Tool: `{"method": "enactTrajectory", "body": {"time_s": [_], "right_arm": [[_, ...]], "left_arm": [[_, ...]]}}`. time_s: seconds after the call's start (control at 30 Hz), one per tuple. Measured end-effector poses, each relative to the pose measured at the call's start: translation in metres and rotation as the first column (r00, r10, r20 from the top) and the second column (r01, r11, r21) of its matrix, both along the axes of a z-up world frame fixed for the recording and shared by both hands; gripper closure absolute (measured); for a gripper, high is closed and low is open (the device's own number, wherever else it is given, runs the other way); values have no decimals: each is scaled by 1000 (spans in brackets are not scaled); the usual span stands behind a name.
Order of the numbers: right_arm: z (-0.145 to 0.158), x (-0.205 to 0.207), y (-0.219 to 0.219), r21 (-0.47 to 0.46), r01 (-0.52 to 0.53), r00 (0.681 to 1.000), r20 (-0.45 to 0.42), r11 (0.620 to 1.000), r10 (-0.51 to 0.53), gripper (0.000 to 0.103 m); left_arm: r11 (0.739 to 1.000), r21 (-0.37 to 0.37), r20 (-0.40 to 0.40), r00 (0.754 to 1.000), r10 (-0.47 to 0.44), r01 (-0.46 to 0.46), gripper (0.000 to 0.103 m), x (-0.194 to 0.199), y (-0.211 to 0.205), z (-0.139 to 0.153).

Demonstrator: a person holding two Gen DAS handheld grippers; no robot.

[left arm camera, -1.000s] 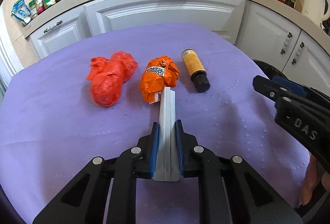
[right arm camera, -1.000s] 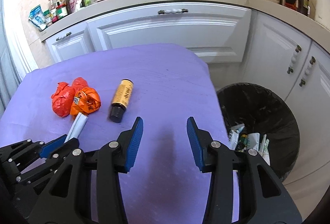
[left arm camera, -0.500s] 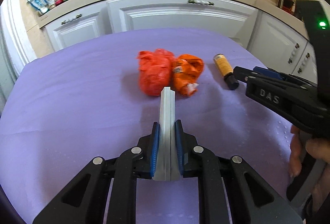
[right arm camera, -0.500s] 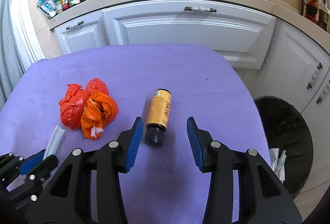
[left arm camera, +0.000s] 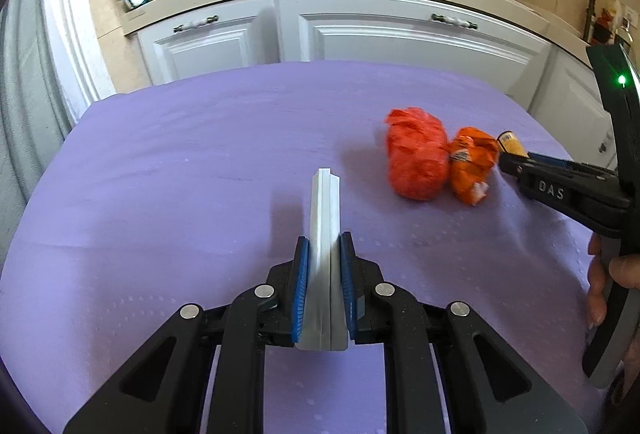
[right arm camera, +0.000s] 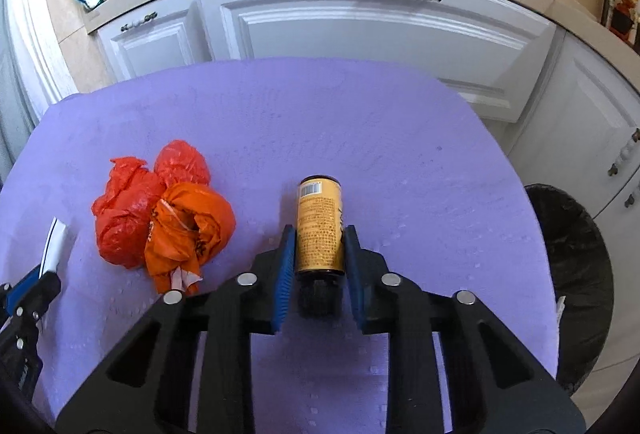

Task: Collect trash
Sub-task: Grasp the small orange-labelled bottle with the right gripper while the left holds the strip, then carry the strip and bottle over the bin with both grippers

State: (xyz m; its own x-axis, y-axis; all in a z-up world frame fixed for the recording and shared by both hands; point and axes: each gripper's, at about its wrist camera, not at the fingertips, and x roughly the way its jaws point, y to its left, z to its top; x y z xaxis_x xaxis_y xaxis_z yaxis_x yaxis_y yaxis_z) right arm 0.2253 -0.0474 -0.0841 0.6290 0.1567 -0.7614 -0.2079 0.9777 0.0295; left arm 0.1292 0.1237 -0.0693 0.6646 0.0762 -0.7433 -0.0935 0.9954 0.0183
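While the left gripper point(left arm camera: 323, 294) clamps a flattened white tube point(left arm camera: 325, 234) above the purple tablecloth point(left arm camera: 160, 194), the right gripper point(right arm camera: 318, 266) is closing its jaws round a yellow bottle point(right arm camera: 320, 226) lying w/ black cap toward the camera, pads about touching its sides. Red bag point(right arm camera: 128, 210) & orange bag point(right arm camera: 188, 230) lie touching, just left of bottle; black bin point(right arm camera: 576, 274) sits past the table's right edge
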Motion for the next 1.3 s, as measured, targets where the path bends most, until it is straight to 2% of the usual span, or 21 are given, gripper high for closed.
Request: {"method": "enactTrajectory", "body": {"time_s": [0.17,0.3,0.53,0.77,1.03,1.3], "right_arm": [[2,-7,-2,14,0,1000,13,1000,0,80],[11,-24,-9,16,5,998,57,1000,-6,80],[30,-60,-50,47,65,989,128,997,-70,80],[44,-95,-113,49,182,962,197,982,-188,80],[41,-118,-186,47,322,919,225,945,-324,80],[34,-126,-232,50,382,892,242,923,-382,80]], "left_arm": [[1000,3,5,1000,9,-9,86,0,2,0],[1000,0,14,1000,8,-8,86,-3,-3,3],[999,-17,53,998,-29,30,86,-7,-26,16],[991,-33,99,987,-126,129,86,-11,-76,26],[965,-26,152,955,-254,261,86,-9,-148,33],[937,8,166,924,-345,349,86,1,-212,30]]}}
